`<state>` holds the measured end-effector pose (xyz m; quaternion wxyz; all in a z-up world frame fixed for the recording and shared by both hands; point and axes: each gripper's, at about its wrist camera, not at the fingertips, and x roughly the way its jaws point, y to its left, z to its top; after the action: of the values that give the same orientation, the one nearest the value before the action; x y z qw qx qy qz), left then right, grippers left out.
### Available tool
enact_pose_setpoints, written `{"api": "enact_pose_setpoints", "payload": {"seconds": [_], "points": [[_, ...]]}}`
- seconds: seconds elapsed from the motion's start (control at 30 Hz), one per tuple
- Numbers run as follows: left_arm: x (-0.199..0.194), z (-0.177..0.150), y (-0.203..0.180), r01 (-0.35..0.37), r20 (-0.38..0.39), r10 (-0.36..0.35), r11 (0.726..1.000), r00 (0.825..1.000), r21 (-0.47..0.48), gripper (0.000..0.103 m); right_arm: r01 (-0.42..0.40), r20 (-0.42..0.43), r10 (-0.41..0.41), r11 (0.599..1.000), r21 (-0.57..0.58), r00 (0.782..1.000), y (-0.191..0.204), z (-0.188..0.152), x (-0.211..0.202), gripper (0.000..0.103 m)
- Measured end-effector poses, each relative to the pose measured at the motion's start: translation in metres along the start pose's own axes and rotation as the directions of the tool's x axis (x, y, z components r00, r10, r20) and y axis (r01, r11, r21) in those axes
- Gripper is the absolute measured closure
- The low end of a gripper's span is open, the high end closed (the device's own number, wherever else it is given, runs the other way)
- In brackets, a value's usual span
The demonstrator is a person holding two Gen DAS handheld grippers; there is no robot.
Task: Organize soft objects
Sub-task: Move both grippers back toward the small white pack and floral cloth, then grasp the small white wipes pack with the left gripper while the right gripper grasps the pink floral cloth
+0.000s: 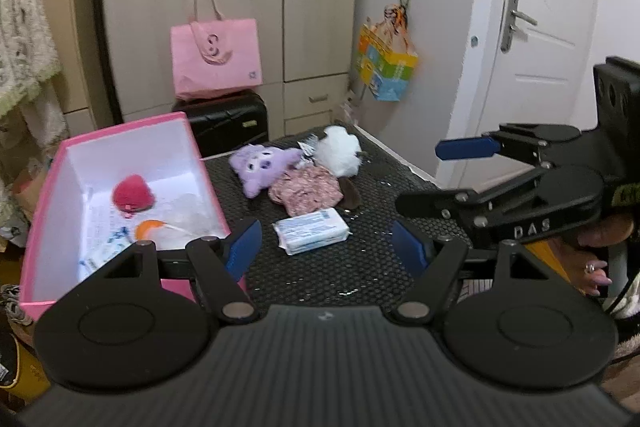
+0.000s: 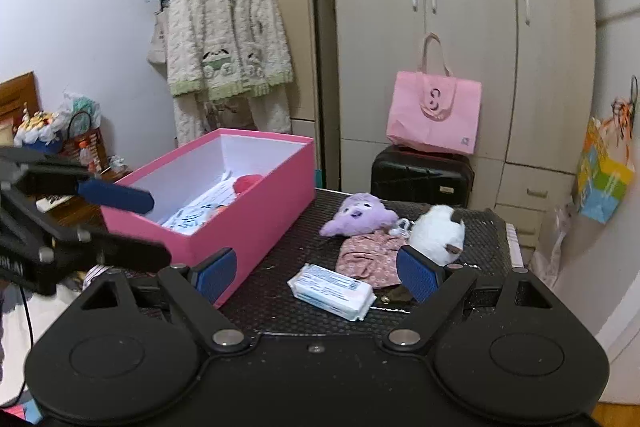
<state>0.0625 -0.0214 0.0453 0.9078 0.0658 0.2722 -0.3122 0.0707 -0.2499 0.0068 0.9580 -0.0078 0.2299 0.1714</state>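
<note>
A pink box [image 1: 188, 135] [image 2: 256, 215] stands at the left of a black mesh table [image 1: 340, 267] [image 2: 300, 311]. In it lie a red plush [image 1: 132, 195] and white packets. On the table lie a purple plush [image 1: 262, 165] [image 2: 360, 213], a white plush [image 1: 339, 149] [image 2: 436, 233], a pink floral cloth [image 1: 306, 193] [image 2: 370, 259] and a tissue pack [image 1: 311, 230] [image 2: 331, 285]. My left gripper [image 1: 326, 251] is open and empty, just before the tissue pack. My right gripper [image 2: 318, 273] is open and empty, near the pack; it also shows in the left wrist view [image 1: 432, 179].
A pink tote bag [image 1: 216, 57] [image 2: 434, 113] sits on a black suitcase [image 1: 228, 121] [image 2: 420, 173] behind the table, before a wardrobe. A coloured bag [image 1: 386, 67] hangs at the right by a white door. A fleece robe [image 2: 228, 43] hangs at the left.
</note>
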Motion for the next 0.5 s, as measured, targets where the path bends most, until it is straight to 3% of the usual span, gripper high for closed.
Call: {"api": "enact_pose_setpoints", "payload": {"seconds": [0.2, 0.37, 0.5], "points": [[0.032, -0.001, -0.007, 0.011, -0.039, -0.011, 1.0, 0.999, -0.02, 0.029, -0.011, -0.03, 0.012, 0.999, 0.049, 0.999, -0.026, -0.006, 0.017, 0.013], [0.063, -0.007, -0.02, -0.019, -0.066, 0.019, 1.0, 0.998, 0.007, 0.029, -0.118, 0.003, 0.118, 0.989, 0.092, 0.993, -0.045, -0.014, 0.03, 0.013], [0.09, -0.01, -0.029, -0.032, -0.08, 0.033, 0.999, 0.996, 0.003, 0.029, -0.158, 0.031, 0.156, 0.981, 0.112, 0.987, -0.058, -0.014, 0.042, 0.013]]}}
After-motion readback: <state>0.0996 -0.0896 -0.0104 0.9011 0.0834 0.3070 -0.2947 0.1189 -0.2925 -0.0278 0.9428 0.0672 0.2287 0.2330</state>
